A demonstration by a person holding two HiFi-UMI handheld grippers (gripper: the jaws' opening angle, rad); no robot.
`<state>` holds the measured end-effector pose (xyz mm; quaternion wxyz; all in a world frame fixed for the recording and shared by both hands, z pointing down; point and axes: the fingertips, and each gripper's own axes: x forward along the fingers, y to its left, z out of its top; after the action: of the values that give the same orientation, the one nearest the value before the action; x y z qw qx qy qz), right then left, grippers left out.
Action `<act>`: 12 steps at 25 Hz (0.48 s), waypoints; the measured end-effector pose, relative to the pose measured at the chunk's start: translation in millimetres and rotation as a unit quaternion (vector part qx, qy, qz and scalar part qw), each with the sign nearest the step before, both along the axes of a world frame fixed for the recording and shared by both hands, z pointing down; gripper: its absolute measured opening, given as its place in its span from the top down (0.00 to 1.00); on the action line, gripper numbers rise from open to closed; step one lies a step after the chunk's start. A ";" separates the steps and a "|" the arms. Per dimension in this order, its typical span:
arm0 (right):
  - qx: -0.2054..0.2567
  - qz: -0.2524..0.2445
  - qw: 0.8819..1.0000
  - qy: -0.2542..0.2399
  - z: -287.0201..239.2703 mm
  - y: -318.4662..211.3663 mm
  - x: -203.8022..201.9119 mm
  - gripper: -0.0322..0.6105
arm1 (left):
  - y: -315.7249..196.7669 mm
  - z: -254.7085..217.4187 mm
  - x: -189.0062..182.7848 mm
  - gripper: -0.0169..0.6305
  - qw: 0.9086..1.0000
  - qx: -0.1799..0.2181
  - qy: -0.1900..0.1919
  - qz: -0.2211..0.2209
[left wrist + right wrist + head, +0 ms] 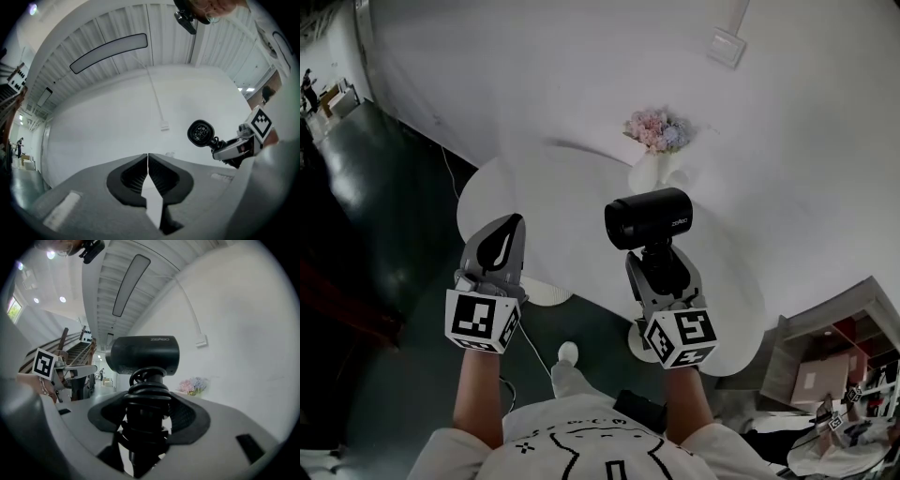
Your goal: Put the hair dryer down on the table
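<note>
The black hair dryer [647, 217] hangs above the white round table [572, 202], barrel lying sideways. My right gripper [662, 268] is shut on its handle, which has the cord coiled round it [146, 404]. In the right gripper view the barrel [143, 355] fills the middle above the jaws. My left gripper [512, 231] hovers at the table's near left edge, jaws shut with nothing between them; its tips meet [148, 157]. From the left gripper view the dryer's round end [200, 132] shows to the right, held by the right gripper [233, 148].
A white vase [647, 174] of pink and blue flowers [656, 131] stands at the table's far side by the white wall. A wall plate [727, 47] is above it. Dark floor lies left of the table; a shelf unit [834, 347] stands at the lower right.
</note>
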<state>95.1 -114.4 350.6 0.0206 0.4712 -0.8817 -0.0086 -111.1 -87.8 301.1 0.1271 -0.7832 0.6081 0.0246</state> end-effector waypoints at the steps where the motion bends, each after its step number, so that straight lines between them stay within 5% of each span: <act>1: -0.002 -0.003 1.000 0.004 2.0 -13.3 -5.9 0.54 | -12.3 -0.1 -5.0 0.94 1.000 -0.001 0.000 -0.002; 12: -0.031 -0.041 0.997 0.057 31.6 -143.3 -62.3 0.54 | -141.8 7.4 -41.2 0.94 1.000 -0.023 -0.003 -0.005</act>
<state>32.7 -257.7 382.2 0.0846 0.4322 -0.8978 -0.0090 -152.3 -229.6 308.5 0.1108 -0.7831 0.6119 0.0074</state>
